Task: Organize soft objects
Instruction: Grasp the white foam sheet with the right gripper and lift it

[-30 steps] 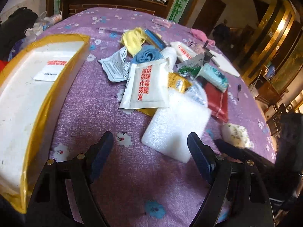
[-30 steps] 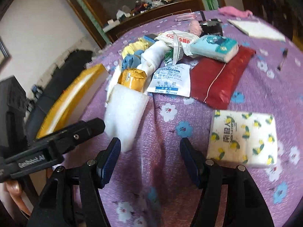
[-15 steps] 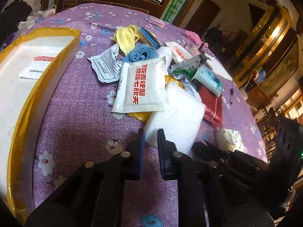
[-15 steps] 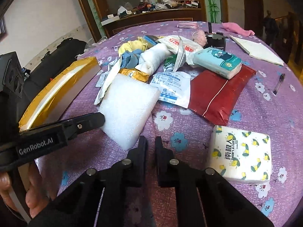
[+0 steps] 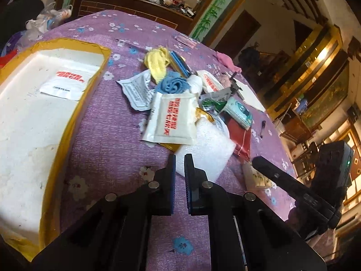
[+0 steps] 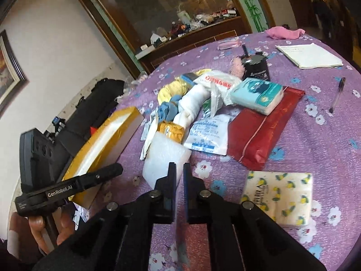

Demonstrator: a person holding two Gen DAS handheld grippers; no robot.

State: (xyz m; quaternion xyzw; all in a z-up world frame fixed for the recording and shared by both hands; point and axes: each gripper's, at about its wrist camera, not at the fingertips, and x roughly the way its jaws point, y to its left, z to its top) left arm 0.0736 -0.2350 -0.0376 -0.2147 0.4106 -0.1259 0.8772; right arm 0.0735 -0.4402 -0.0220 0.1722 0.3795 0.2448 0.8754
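A white foam block [image 5: 205, 144] [image 6: 162, 153] lies on the purple flowered cloth at the near edge of a pile of soft things. The pile holds a white packet with red print [image 5: 173, 117], a blue cloth [image 5: 173, 84], a yellow cloth [image 5: 158, 61] and a rolled white towel [image 6: 191, 103]. My left gripper [image 5: 179, 157] is shut and holds nothing, its tips just short of the foam's near corner. My right gripper [image 6: 178, 166] hangs over the foam's near right edge. Its jaws show a narrow gap, are opening, and hold nothing.
A yellow-taped white box [image 5: 74, 117] [image 6: 106, 140] with one packet inside stands to the left. To the right lie a lemon-print tissue pack [image 6: 277, 194], a red pouch [image 6: 264, 131], a teal tissue pack [image 6: 257, 94], a pen [image 6: 337, 94] and white paper [image 6: 311, 55].
Both grippers went from wide open to closed. Both hands have since lifted a little and drawn back from the foam block, which has not moved.
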